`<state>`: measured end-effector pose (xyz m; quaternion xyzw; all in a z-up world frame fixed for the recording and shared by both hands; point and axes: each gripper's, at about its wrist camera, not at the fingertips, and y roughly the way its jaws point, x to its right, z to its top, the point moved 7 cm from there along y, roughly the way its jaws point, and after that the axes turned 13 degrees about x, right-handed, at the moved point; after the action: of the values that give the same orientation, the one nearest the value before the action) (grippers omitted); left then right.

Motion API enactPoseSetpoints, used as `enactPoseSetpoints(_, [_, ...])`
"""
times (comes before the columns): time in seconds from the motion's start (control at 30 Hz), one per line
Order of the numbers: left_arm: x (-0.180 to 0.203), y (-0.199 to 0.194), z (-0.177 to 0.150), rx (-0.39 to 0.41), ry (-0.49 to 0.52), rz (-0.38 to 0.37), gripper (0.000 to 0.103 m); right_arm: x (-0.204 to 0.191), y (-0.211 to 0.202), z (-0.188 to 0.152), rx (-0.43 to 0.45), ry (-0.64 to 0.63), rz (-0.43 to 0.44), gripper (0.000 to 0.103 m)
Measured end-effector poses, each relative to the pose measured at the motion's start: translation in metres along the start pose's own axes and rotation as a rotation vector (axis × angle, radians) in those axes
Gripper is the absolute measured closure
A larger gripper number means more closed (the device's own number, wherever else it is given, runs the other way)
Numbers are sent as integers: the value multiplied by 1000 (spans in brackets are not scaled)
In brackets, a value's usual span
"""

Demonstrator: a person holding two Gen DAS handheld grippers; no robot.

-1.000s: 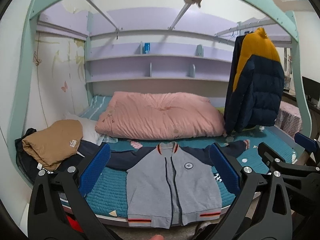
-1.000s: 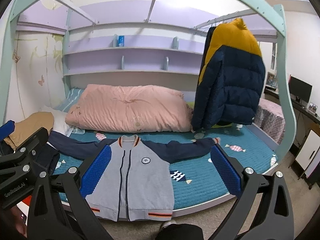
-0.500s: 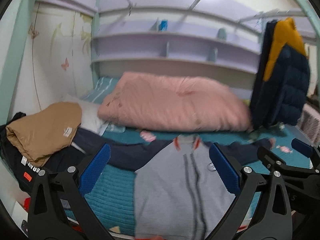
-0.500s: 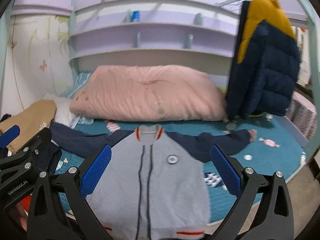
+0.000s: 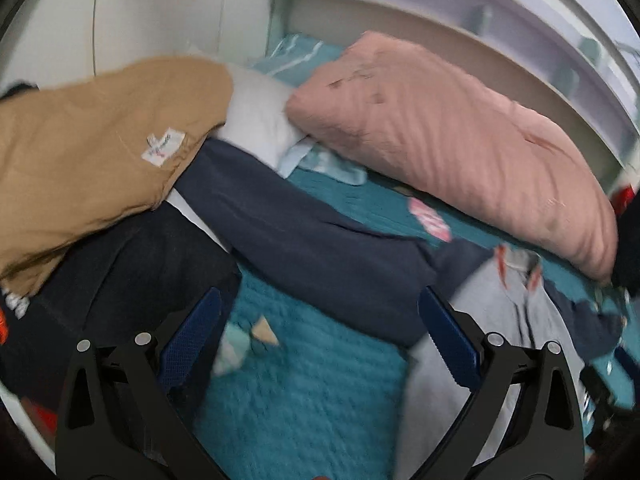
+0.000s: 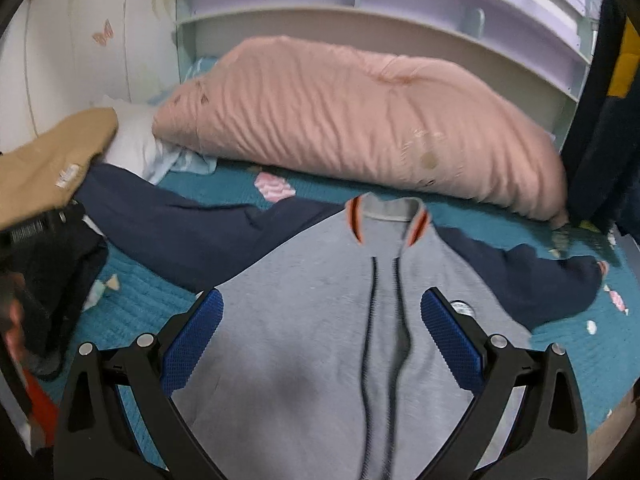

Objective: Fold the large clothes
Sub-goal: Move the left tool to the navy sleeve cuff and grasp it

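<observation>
Two handheld grippers reach over a bed, each seen from its own wrist camera. The left gripper (image 5: 320, 336) hangs low above the teal bedspread (image 5: 312, 380), tilted to its left, its jaws spread wide with nothing between them. Its blue pads (image 5: 188, 340) frame bare quilt and the jacket's left sleeve (image 5: 304, 240). The right gripper (image 6: 320, 332) points straight over the jacket's chest, jaws likewise wide apart and empty. Neither gripper touches cloth.

The jacket (image 6: 320, 320) lies flat and face up on the bedspread, collar toward the wall and hem toward the camera. Its body is grey, with a dark zip line down the middle, a small round badge (image 6: 460, 306) on the chest, and orange stripes at the collar (image 6: 388, 216). Both sleeves are navy and stretched out sideways; the right sleeve (image 6: 540, 276) ends near the bed's far side, while the left one runs toward a pile of clothes.

That pile holds a folded tan garment (image 5: 92, 148) with a white label, resting on dark clothes (image 5: 120, 280) at the bed's left edge. A white pillow (image 5: 256, 120) sits just behind it. A big pink duvet (image 6: 352, 120) is bunched along the wall beyond the jacket. Purple shelves (image 6: 380, 0) run above it. A navy and yellow coat (image 6: 608, 120) hangs at the right. Both views are slightly blurred.
</observation>
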<state>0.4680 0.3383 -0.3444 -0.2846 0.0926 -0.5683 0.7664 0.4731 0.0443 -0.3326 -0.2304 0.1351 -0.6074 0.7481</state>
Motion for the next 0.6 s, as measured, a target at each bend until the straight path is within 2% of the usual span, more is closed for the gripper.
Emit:
enactPoseSetpoints(0.13, [-28, 50, 17, 23, -63, -4, 5, -15, 46, -8, -39, 7, 14, 7])
enactPoseSetpoints(0.2, [-42, 75, 22, 11, -46, 69, 5, -20, 60, -10, -52, 21, 18, 7])
enactPoseSetpoints(0.33, [-56, 105, 26, -12, -35, 146, 5, -31, 79, -12, -54, 15, 29, 7])
enactPoseSetpoints(0.4, [-57, 120, 25, -32, -41, 139, 5, -35, 87, -13, -61, -2, 22, 7])
enactPoseSetpoints(0.5, [-54, 130, 26, -18, -52, 102, 5, -37, 97, -14, -74, 10, 13, 7])
enactPoseSetpoints(0.6, [-55, 146, 23, -31, -25, 131, 5, -39, 102, -15, -76, 15, 5, 7])
